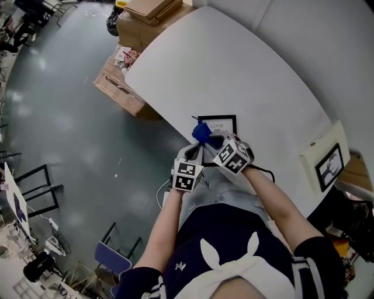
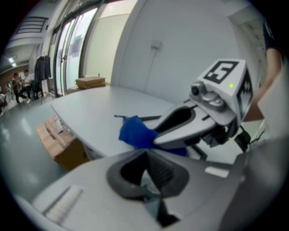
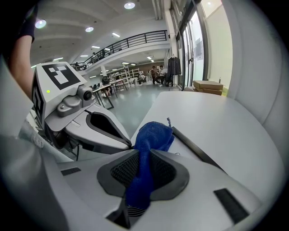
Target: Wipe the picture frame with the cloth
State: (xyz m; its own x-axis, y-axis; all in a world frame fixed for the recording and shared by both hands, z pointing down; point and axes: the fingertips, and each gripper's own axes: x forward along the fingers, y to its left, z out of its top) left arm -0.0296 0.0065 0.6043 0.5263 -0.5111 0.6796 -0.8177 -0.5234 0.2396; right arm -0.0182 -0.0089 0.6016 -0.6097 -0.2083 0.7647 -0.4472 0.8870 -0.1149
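Observation:
A black picture frame (image 1: 218,124) lies flat on the white table (image 1: 245,70), close to its near edge. My right gripper (image 1: 210,141) is shut on a blue cloth (image 1: 201,132), which bunches out past the jaws onto the frame's left side. The right gripper view shows the cloth (image 3: 151,135) pinched in my right gripper (image 3: 143,170), with the frame's dark edge (image 3: 194,146) just beyond. My left gripper (image 1: 195,152) hovers beside the frame's near left corner, jaws closed with nothing between them. In the left gripper view my left gripper (image 2: 146,165) faces the cloth (image 2: 135,132).
A second framed picture (image 1: 328,165) leans on a white box at the table's right edge. Cardboard boxes (image 1: 121,87) sit on the floor left of the table, with more boxes (image 1: 149,16) farther back. A blue chair (image 1: 114,257) stands on the floor behind me.

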